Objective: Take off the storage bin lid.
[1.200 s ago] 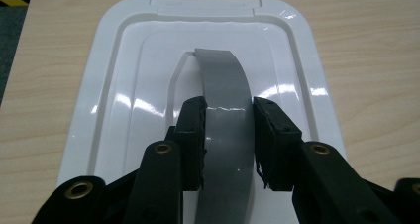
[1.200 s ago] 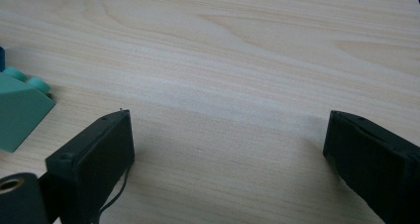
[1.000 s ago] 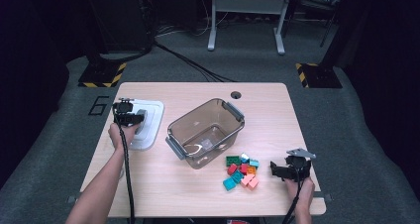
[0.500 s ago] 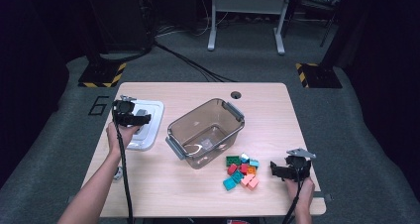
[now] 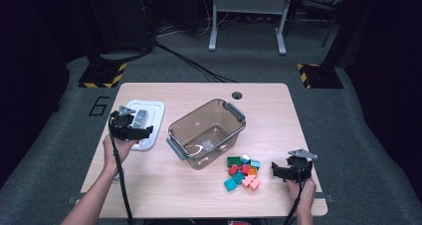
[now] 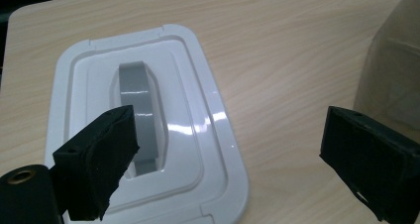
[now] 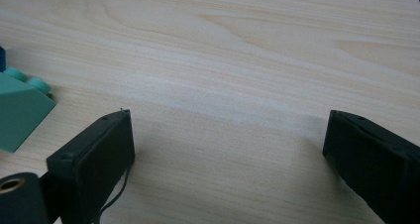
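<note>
The left gripper (image 5: pixel 130 125) is hovering with its jaws spread wide and empty over the white rectangular plastic lid (image 6: pixel 148 130), which is lying flat at the table's left side; one jaw is sitting above the lid's grey handle (image 6: pixel 141 112). Right of the lid, the clear brownish plastic bin (image 5: pixel 206 133) is standing mid-table. The right gripper (image 5: pixel 291 169), jaws likewise released, is resting at the near right, just beside the heap of small coloured building bricks (image 5: pixel 242 171) on the light wooden table (image 5: pixel 268 110).
</note>
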`<state>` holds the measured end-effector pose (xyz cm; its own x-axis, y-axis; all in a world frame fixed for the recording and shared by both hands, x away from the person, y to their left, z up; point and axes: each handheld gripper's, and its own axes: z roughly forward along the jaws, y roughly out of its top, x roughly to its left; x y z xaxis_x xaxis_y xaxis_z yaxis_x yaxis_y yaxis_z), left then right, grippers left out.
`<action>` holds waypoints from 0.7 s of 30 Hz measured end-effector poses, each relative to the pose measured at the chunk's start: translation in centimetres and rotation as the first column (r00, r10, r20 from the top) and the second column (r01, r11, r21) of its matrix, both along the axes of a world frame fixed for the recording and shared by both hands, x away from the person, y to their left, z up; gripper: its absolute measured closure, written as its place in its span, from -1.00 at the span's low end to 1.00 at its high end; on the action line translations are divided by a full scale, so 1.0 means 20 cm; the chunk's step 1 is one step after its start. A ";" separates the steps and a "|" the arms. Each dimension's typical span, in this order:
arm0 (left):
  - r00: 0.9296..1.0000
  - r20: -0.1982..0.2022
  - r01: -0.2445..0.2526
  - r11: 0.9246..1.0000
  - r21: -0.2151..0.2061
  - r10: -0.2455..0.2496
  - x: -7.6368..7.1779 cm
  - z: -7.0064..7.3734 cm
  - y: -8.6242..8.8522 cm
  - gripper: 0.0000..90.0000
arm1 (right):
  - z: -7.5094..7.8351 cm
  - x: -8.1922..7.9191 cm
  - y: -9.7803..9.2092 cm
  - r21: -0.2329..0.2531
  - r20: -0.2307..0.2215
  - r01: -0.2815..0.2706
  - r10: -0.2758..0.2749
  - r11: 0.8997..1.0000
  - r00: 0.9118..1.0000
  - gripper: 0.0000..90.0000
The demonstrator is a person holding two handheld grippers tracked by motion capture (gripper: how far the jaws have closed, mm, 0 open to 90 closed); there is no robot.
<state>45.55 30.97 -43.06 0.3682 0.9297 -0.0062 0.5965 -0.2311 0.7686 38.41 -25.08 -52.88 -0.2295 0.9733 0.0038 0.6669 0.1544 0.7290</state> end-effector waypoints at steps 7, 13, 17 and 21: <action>1.000 0.007 0.030 1.000 0.011 -0.030 -0.09 -0.02 -0.01 -0.86 | 0.00 0.00 0.00 0.000 0.000 0.000 0.000 1.000 1.000 -0.89; 0.998 0.009 0.054 0.998 0.039 -0.055 -0.17 -0.03 -0.04 -0.93 | 0.00 0.00 0.00 -0.001 -0.001 0.000 0.000 1.000 1.000 -0.89; 0.998 0.014 0.057 0.997 0.049 -0.057 -0.23 -0.04 -0.04 -0.96 | 0.00 0.00 0.00 0.000 0.000 0.000 0.000 1.000 1.000 -0.89; 0.998 0.017 0.054 0.998 0.044 -0.054 -0.27 -0.05 -0.02 -0.99 | 0.00 0.00 0.00 0.001 0.001 0.000 0.000 1.000 1.000 -0.89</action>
